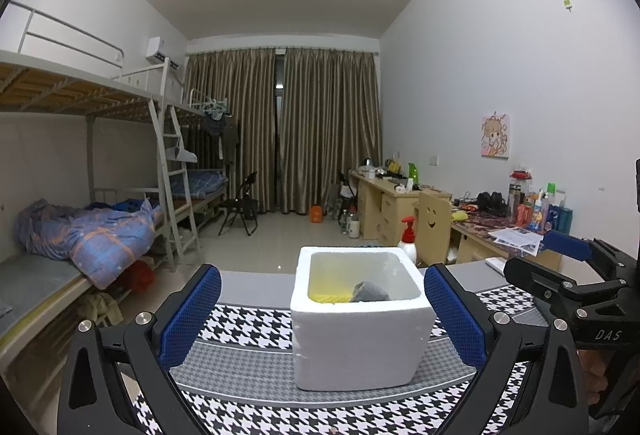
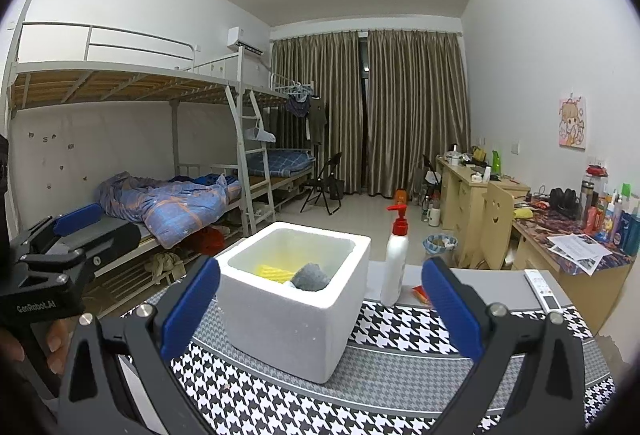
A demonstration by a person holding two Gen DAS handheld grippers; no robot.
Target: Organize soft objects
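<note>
A white foam box (image 1: 362,343) stands on a houndstooth cloth (image 1: 248,327). Inside it lie a yellow sponge (image 1: 326,295) and a grey soft object (image 1: 372,293). My left gripper (image 1: 322,315) is open and empty, its blue pads either side of the box, held back from it. The box also shows in the right wrist view (image 2: 294,323), with the yellow sponge (image 2: 272,273) and the grey object (image 2: 310,277) in it. My right gripper (image 2: 320,311) is open and empty, just in front of the box. Each gripper shows at the edge of the other's view.
A white pump bottle with a red top (image 2: 394,263) stands behind the box to the right. A small orange item (image 2: 420,293) and a white remote (image 2: 542,289) lie on the grey table (image 2: 480,283). Bunk beds stand left, cluttered desks right.
</note>
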